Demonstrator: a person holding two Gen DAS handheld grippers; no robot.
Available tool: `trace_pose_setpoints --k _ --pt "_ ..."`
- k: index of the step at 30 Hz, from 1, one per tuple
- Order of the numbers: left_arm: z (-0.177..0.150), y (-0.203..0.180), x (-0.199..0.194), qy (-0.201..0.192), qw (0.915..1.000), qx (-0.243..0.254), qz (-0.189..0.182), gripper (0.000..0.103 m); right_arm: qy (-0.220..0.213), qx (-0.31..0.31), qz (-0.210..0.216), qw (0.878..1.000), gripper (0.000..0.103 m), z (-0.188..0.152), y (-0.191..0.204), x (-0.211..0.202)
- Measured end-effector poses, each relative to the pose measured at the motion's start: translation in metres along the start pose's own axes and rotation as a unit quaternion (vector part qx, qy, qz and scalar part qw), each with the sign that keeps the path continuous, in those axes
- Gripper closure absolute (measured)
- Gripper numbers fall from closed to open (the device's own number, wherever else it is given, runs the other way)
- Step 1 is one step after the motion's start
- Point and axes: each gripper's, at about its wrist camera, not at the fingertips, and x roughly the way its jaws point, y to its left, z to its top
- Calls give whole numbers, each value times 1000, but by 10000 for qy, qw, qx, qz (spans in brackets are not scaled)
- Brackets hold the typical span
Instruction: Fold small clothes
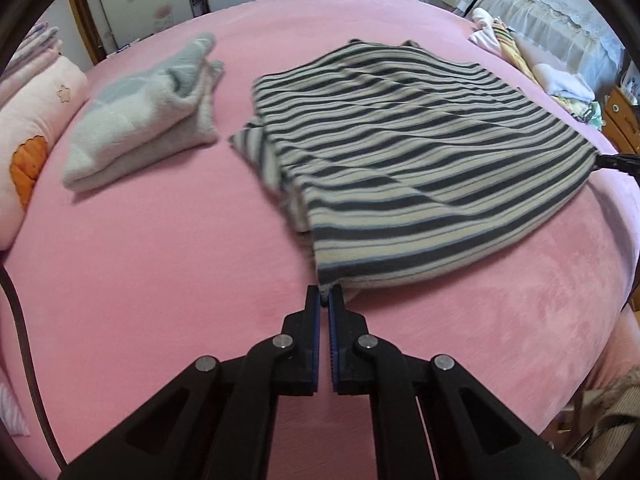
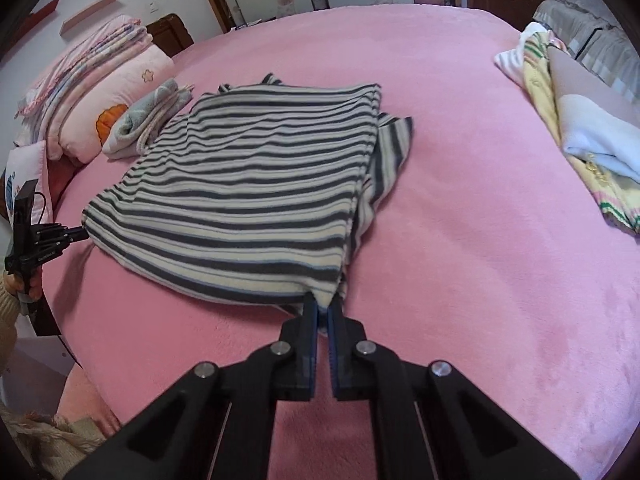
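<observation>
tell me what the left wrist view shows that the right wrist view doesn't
Only the left wrist view: a wooden drawer unit at the far right.

Only the right wrist view: the person's hand holding the left gripper, and a folded striped quilt on the pillows.

Both: the grey-and-cream striped garment on the pink bedspread, both near corners pinched, plus the folded grey-white fleece item.

tongs (image 1: 325,296): black arms | blue pads | silver screws | knit beige sleeve (image 2: 8,312)
</observation>
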Motion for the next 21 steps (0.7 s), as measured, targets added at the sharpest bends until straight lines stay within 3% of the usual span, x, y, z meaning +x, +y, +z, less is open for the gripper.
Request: trace_pose_setpoints --k 4,8,14,17,19,21 --pt "-15 6 3 164 9992 149 322 103 62 -28 -97 9999 99 -3 2 1" --pt "-34 10 13 380 9990 -44 242 103 256 2 -211 9994 99 -12 3 18" --pt "-22 1 -8 110 9999 -55 32 102 342 186 -238 9990 92 -11 1 18" --pt "0 -10 -25 -235 9997 64 -77 93 73 209 -350 9991 81 1 2 -1" --pt "25 -20 -31 -600 9980 96 -180 73 -227 206 -377 9988 81 20 8 -10" --pt "48 -30 -21 -774 9968 28 -219 61 -329 224 -274 9988 81 39 17 -4"
